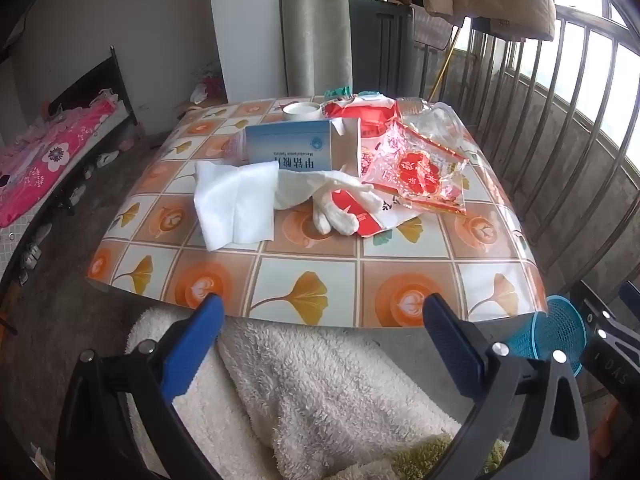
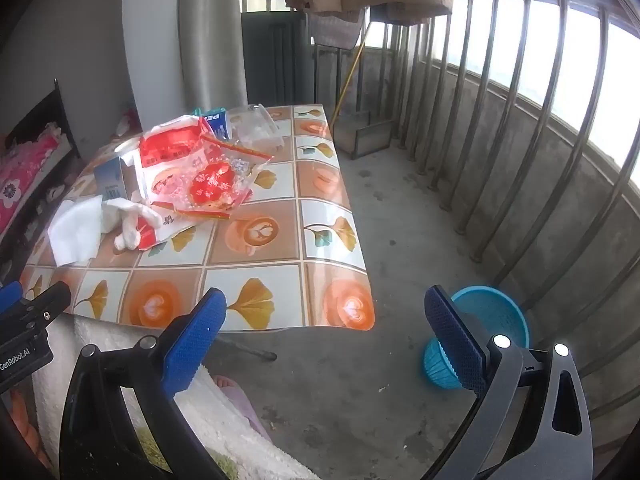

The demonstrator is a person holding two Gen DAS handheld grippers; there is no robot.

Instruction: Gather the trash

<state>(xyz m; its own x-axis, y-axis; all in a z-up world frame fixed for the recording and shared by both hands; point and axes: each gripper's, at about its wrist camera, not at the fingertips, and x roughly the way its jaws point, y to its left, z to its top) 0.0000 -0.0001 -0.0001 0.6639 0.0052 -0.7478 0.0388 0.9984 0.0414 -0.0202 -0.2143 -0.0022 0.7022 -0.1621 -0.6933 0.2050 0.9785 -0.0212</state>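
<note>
I hold my left gripper (image 1: 320,320) and right gripper (image 2: 326,316) with fingers spread wide, grasping nothing, before the square leaf-patterned table (image 1: 308,280) carrying 1 white paper tissue (image 1: 236,204) and 1 red-printed clear plastic bag (image 1: 420,176).

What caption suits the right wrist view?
Open right gripper hovers before littered table, blue bin on floor.
</note>
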